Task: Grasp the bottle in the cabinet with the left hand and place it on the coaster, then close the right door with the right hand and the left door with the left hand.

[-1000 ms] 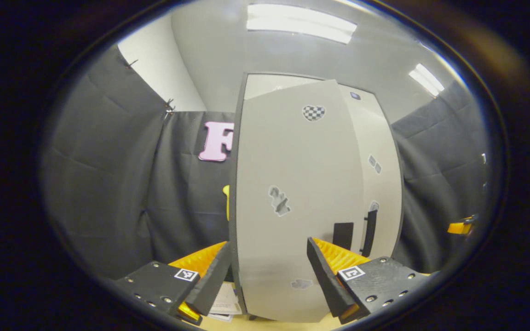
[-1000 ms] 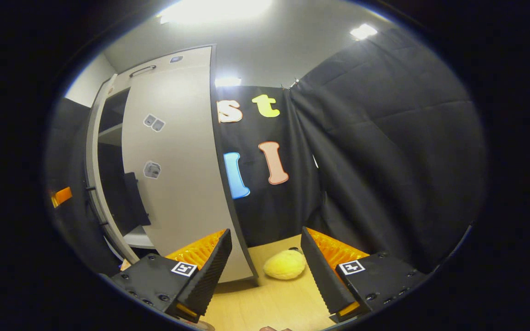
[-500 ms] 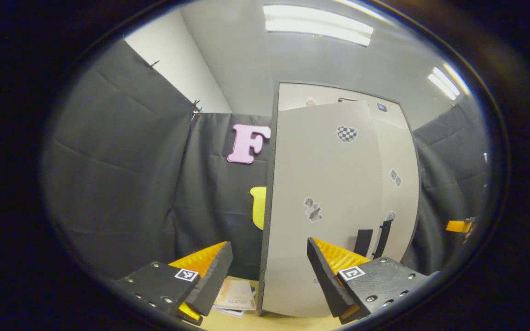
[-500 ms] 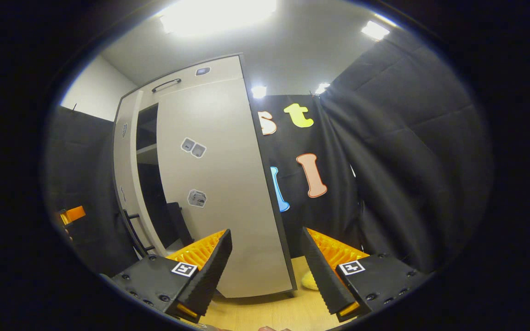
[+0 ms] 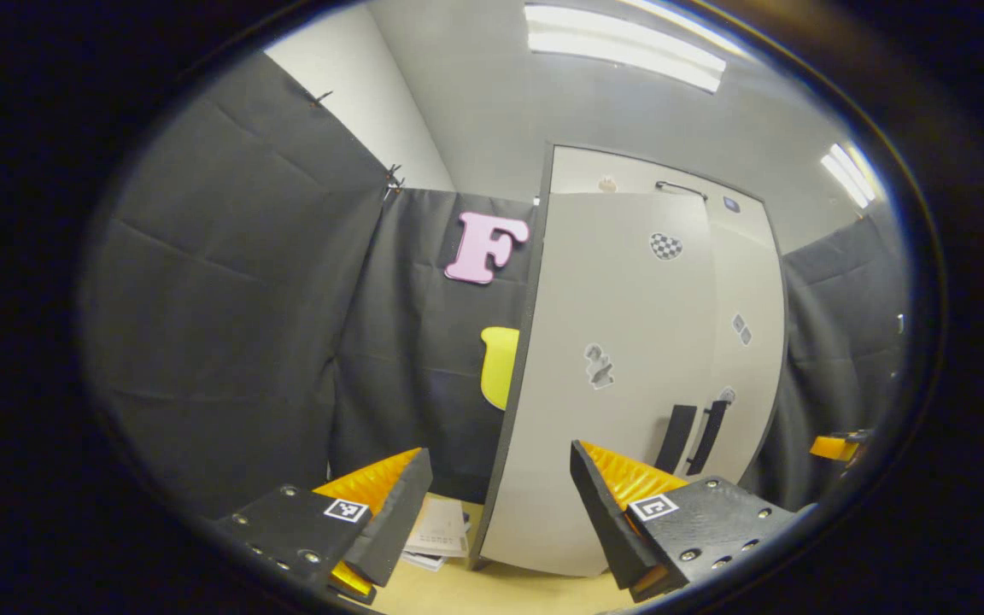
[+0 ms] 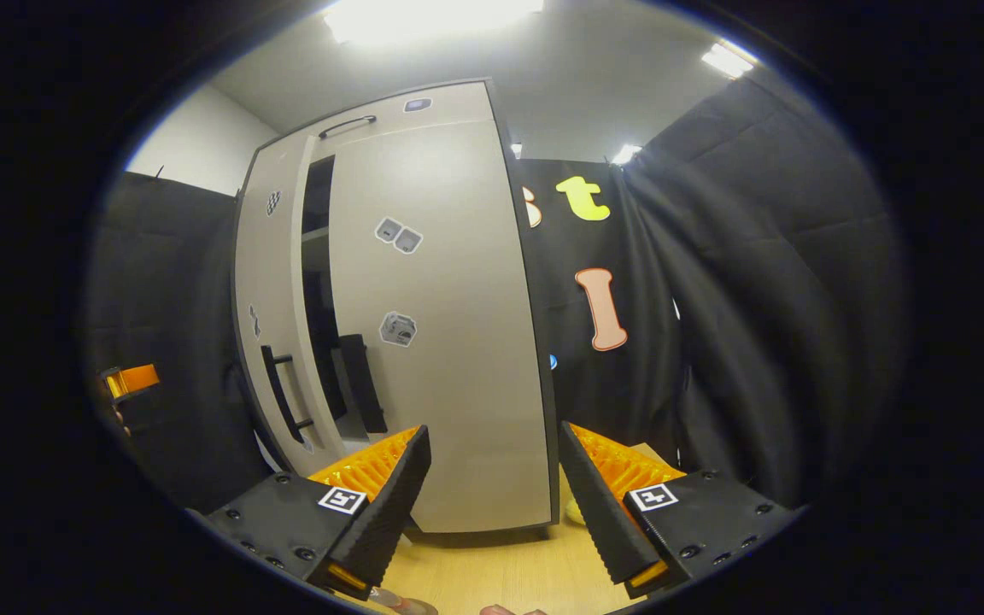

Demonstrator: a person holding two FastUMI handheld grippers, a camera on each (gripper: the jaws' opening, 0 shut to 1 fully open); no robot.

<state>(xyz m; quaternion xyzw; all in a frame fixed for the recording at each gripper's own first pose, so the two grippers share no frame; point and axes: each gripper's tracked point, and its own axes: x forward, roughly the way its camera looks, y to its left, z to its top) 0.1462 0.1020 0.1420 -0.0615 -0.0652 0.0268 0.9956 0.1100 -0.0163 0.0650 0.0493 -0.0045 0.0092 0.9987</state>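
— Left gripper view: what do you make out?
— Left tongs (image 5: 500,504) spread, pinching nothing, in front of the cabinet's (image 5: 629,171) left door (image 5: 612,410), which is nearly shut. Its dark handle (image 5: 676,437) sits just beside the right door's handle (image 5: 711,436). Some papers (image 5: 439,534) lie on the wooden surface (image 5: 492,594) by the cabinet's foot.
— And the right gripper view?
— Right tongs (image 6: 496,500) spread too, holding nothing, close before the right door (image 6: 449,342). A dark gap (image 6: 317,282) shows between the doors, with a shelf inside. The other gripper (image 6: 129,380) peeks in at far left.
— The bottle, the coaster?
— Something at the bottom edge, too cropped to tell.
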